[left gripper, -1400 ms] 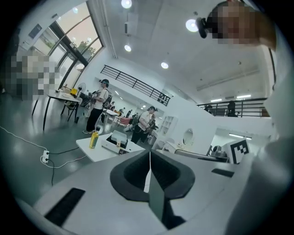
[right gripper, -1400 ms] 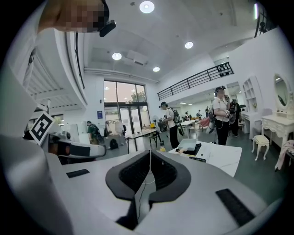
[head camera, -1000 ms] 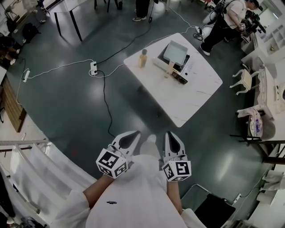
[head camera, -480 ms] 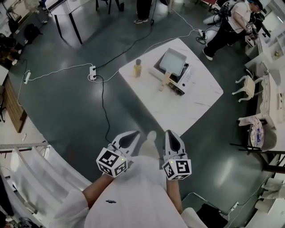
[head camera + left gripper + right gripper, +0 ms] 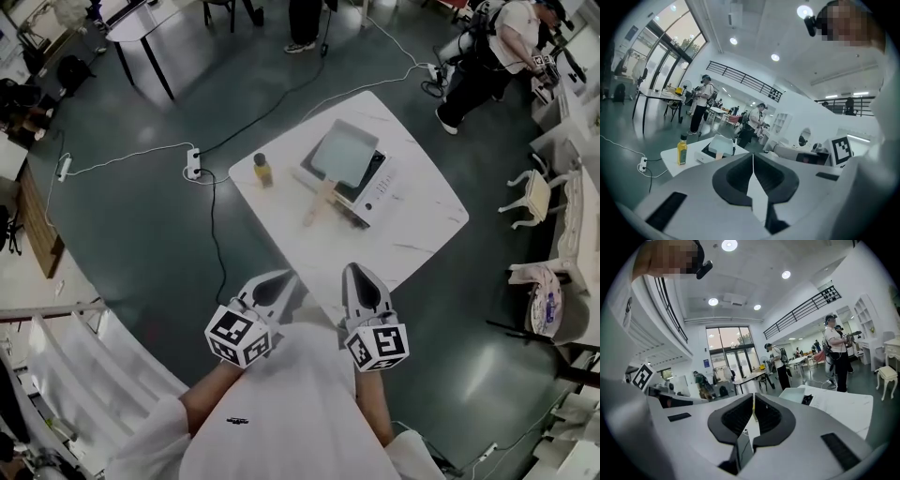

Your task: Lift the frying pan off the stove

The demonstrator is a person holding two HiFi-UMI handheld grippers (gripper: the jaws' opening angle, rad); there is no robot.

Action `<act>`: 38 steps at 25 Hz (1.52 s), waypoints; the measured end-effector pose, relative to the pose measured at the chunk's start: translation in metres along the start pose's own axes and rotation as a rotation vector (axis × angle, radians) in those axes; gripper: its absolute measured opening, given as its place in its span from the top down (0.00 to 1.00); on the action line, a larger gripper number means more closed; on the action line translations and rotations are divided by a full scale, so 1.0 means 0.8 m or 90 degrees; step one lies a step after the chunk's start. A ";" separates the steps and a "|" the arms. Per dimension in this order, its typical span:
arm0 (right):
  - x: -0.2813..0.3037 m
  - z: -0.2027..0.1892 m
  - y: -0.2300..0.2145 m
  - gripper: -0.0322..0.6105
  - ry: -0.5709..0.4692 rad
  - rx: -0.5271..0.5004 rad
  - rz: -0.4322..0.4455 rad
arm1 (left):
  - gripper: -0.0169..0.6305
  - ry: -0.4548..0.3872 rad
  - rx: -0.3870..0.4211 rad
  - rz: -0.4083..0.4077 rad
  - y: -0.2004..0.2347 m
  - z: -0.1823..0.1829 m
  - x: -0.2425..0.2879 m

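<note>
Overhead view of a large room with a dark floor. The only markings that can be read as patterns are the black-and-white square codes on the left gripper's cube (image 5: 239, 335) and the right gripper's cube (image 5: 378, 345). Any print on the stove or bottle is too small to read.

The person holds both grippers close to the chest, side by side and well apart from the white table (image 5: 412, 230). In its own view, the left gripper (image 5: 277, 283) is clenched, its two dark pads meeting along a thin line with nothing between them. The right gripper (image 5: 356, 277) is clenched too, jaws together and empty in its own view. Neither touches anything.

The frying pan (image 5: 339, 155), square and pale grey, sits on the stove (image 5: 377, 184) near the middle of the table. Its wooden handle (image 5: 319, 202) sticks out over the stove's edge toward the person. A small bottle of yellow liquid (image 5: 263, 170) stands upright on the table, to the left of the pan and apart from it.

A white power strip (image 5: 195, 169) with trailing cables lies on the floor left of the table. Another person (image 5: 483, 52) stands beyond the table at the upper right.
</note>
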State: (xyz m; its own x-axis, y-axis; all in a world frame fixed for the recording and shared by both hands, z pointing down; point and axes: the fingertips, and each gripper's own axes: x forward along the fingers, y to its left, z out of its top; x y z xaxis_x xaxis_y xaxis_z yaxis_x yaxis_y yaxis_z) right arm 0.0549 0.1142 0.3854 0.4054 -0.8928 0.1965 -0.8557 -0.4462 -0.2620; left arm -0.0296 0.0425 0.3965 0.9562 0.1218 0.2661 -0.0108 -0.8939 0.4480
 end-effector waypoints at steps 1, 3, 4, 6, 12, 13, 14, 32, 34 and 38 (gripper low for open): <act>0.006 0.004 -0.013 0.94 0.002 0.001 0.006 | 0.96 0.001 0.001 0.003 -0.002 0.003 0.012; 0.015 0.009 -0.036 0.94 0.006 0.002 0.015 | 0.96 0.004 0.001 0.011 -0.004 0.009 0.032; 0.018 0.011 -0.047 0.94 0.007 0.005 0.018 | 0.96 0.005 0.000 0.016 -0.004 0.009 0.040; 0.024 0.014 -0.066 0.94 0.001 0.021 0.017 | 0.96 0.010 -0.001 0.024 -0.004 0.010 0.053; 0.050 0.017 -0.075 0.94 -0.013 0.075 0.017 | 0.96 0.031 0.005 0.027 0.013 0.022 0.067; 0.056 0.017 -0.073 0.94 -0.011 0.075 0.020 | 0.96 0.033 0.004 0.024 0.016 0.024 0.071; 0.061 0.020 -0.070 0.94 -0.011 0.075 0.022 | 0.96 0.035 0.004 0.019 0.019 0.026 0.074; 0.127 -0.009 -0.057 0.94 0.028 0.169 0.023 | 0.96 0.060 -0.012 -0.002 0.077 0.033 0.091; 0.139 -0.016 -0.058 0.94 0.041 0.186 0.031 | 0.96 0.064 -0.016 -0.003 0.083 0.034 0.097; 0.165 -0.038 -0.062 0.89 0.071 0.212 0.044 | 0.96 0.084 -0.015 0.004 0.097 0.027 0.110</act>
State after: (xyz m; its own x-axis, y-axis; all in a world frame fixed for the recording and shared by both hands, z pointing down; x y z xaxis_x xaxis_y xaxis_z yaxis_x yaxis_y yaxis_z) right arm 0.1406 0.0204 0.4531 0.2968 -0.9175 0.2648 -0.7208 -0.3971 -0.5680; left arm 0.0597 -0.0257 0.4364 0.9095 0.1729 0.3781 -0.0250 -0.8850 0.4649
